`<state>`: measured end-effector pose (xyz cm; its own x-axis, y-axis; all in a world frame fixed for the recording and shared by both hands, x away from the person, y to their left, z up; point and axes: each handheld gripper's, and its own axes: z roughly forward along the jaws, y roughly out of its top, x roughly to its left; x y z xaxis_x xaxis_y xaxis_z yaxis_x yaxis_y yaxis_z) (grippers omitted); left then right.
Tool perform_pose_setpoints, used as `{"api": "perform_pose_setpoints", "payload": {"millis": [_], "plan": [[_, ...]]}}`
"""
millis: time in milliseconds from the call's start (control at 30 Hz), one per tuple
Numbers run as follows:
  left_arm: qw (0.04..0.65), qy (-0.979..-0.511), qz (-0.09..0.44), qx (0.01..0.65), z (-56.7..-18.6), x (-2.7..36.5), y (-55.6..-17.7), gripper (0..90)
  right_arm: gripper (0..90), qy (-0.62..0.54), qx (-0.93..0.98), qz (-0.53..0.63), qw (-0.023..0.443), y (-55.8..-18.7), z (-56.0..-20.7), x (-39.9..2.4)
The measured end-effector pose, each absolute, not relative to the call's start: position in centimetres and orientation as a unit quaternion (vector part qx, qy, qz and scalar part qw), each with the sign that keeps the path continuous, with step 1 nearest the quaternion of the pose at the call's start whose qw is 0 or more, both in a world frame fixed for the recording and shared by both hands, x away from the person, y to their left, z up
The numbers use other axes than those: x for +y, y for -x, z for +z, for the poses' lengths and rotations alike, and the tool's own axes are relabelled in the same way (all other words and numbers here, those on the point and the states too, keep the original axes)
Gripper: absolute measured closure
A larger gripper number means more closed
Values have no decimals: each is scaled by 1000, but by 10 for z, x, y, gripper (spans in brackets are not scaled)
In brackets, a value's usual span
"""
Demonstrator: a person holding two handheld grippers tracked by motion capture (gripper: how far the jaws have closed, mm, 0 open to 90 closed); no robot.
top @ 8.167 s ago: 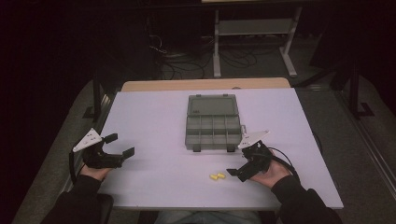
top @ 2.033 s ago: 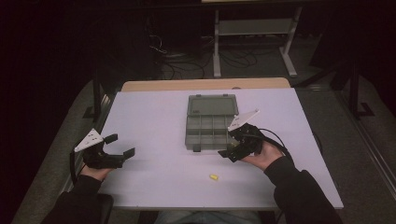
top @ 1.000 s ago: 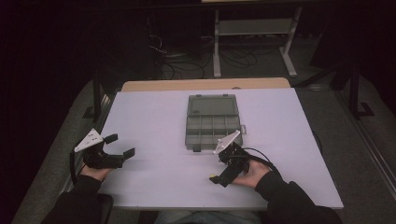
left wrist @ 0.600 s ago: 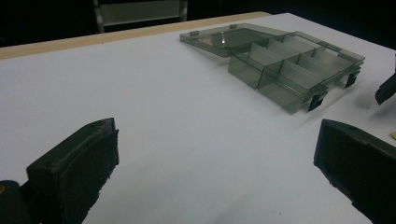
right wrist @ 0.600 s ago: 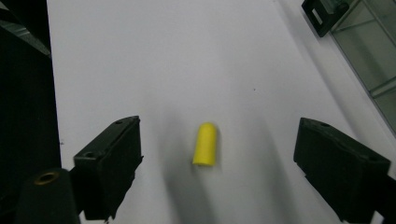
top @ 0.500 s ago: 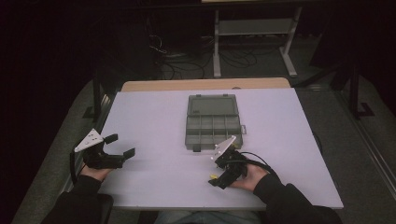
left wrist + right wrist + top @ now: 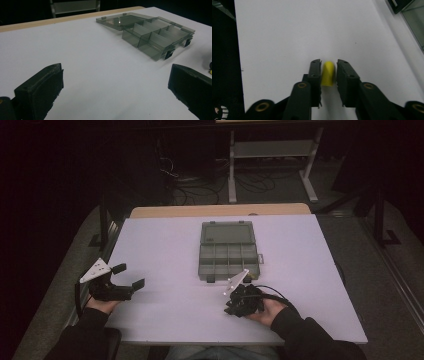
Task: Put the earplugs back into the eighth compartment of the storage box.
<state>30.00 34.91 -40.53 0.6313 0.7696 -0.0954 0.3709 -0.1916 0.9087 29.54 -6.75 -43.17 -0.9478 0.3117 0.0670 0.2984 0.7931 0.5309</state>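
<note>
The yellow earplug (image 7: 328, 73) lies between the right gripper (image 7: 328, 65) jaws, which have just been closing; they clamp it, its long axis running along the fingers (image 7: 315, 72). The left gripper (image 7: 115, 82) gapes wide, holding nothing.

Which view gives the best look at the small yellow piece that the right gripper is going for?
The right gripper view: the yellow piece sits large and sharp between the right gripper jaws, which have just been closing on it. In the high view that gripper covers it. The left gripper view catches a yellow speck at its right edge.

Dark room, metal shelf (image 7: 272, 150) behind
</note>
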Motion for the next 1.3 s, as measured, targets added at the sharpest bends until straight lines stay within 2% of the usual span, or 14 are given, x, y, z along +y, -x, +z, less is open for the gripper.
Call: {"api": "perform_pose_setpoints", "payload": {"millis": [133, 767, 1300], "plan": [[508, -747, 196, 382, -405, 349, -300, 0, 783, -161, 946, 281, 8, -296, -430, -68], [508, -747, 196, 381, -406, 349, -300, 0, 788, -165, 937, 307, 10, -298, -414, -76], [507, -748, 195, 381, -406, 349, -301, 0, 787, -177, 926, 333, 30, -304, -391, -91]]}}
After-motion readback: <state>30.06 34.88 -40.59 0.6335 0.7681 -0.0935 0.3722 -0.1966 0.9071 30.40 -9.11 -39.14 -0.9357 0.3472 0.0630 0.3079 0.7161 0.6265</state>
